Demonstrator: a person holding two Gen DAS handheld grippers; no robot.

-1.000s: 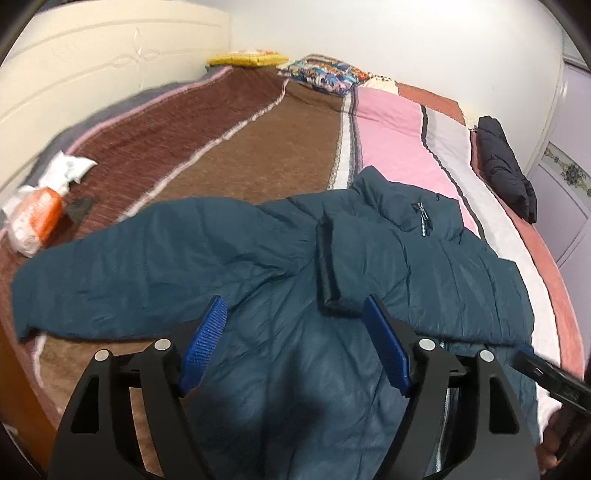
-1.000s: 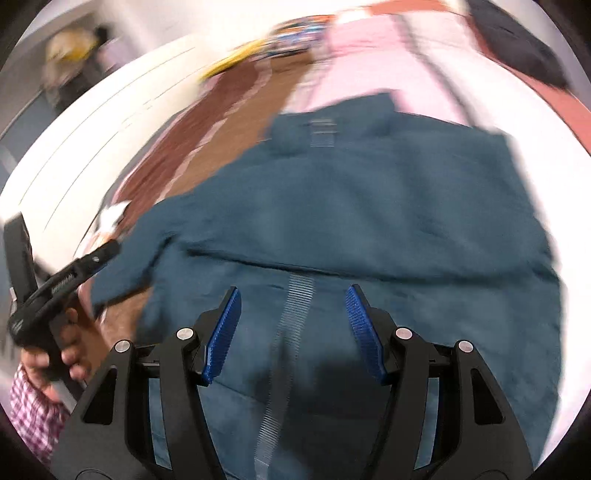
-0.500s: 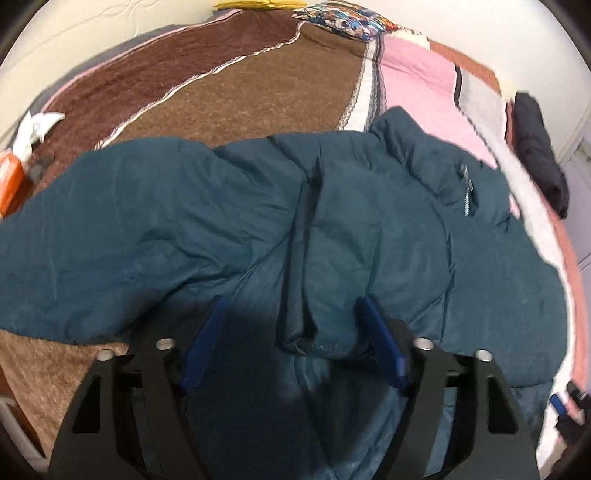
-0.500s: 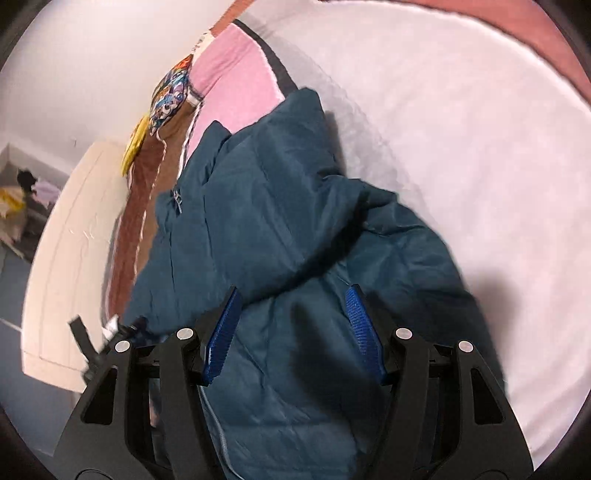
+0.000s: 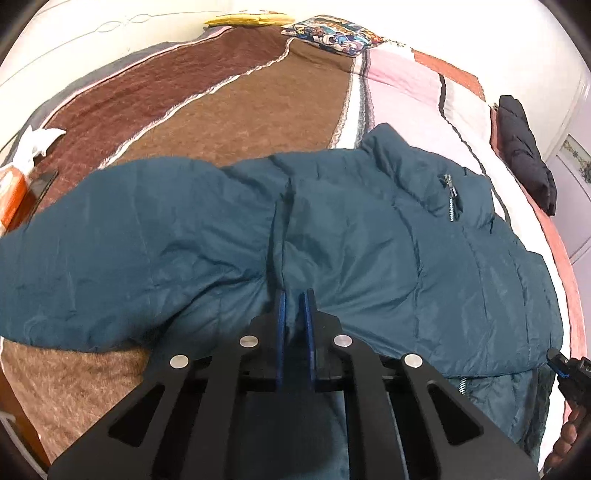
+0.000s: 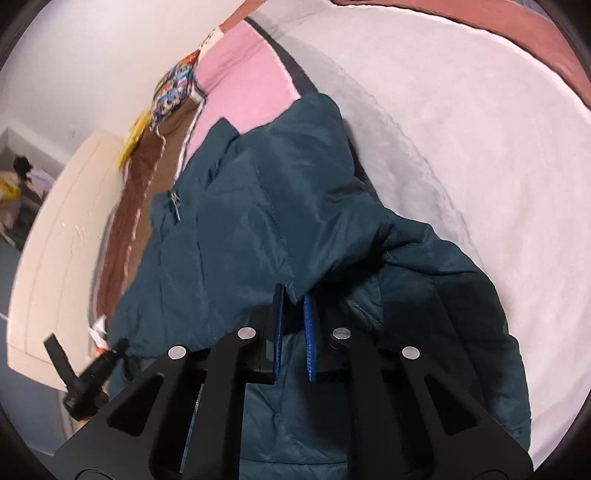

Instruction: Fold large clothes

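Teal jacket (image 5: 369, 236) lies spread across the bed (image 5: 229, 110), collar toward the pillow (image 5: 332, 33) end, one sleeve reaching the bed's left edge. Left gripper (image 5: 294, 314) fingers clenched on a fold mid-jacket. Right gripper (image 6: 293, 317) fingers clenched on a folded edge near the bed's right side — fabric pinched between the blue pads. No containers visible.
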